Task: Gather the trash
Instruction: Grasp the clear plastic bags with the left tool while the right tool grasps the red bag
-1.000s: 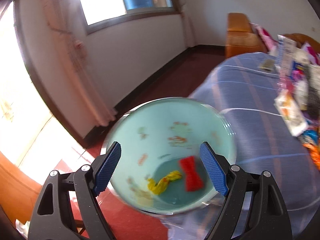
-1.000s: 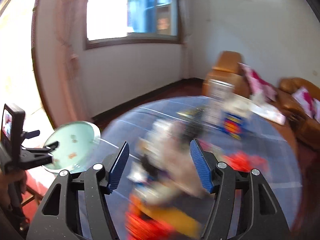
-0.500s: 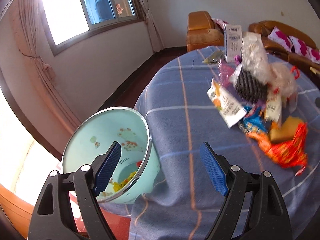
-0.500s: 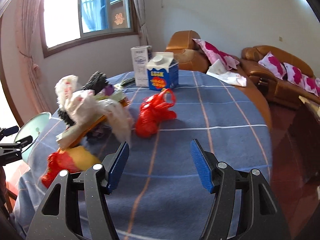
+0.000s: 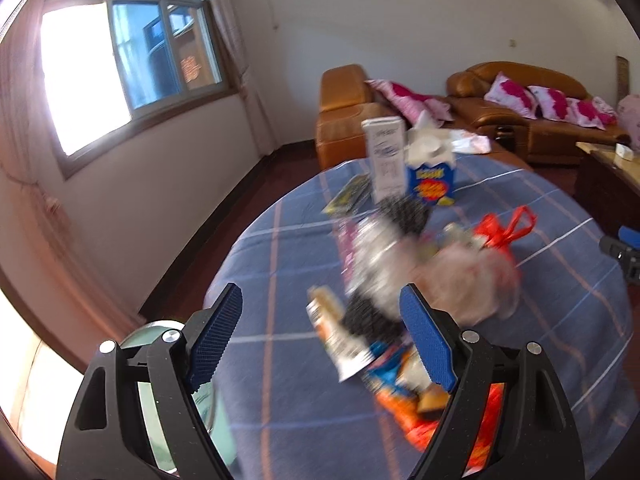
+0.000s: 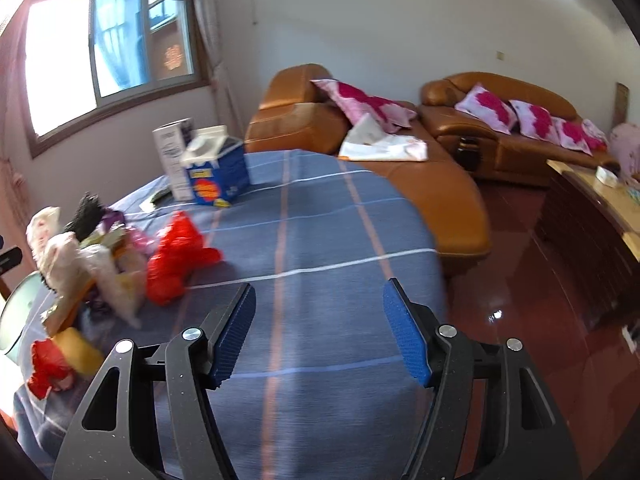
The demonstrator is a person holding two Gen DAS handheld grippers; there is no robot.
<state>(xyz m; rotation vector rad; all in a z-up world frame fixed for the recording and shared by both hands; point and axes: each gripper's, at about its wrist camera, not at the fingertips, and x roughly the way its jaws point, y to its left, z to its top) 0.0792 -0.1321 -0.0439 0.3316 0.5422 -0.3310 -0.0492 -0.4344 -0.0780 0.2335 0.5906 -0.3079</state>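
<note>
Fingers (image 6: 236,328) of both grippers apart, empty.

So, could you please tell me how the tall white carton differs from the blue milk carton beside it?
The tall white carton is plain white with dark print and a flat top; the blue milk carton is shorter, blue with a red-and-yellow label and a white top. Both stand upright, side by side, on the blue checked tablecloth.
</note>
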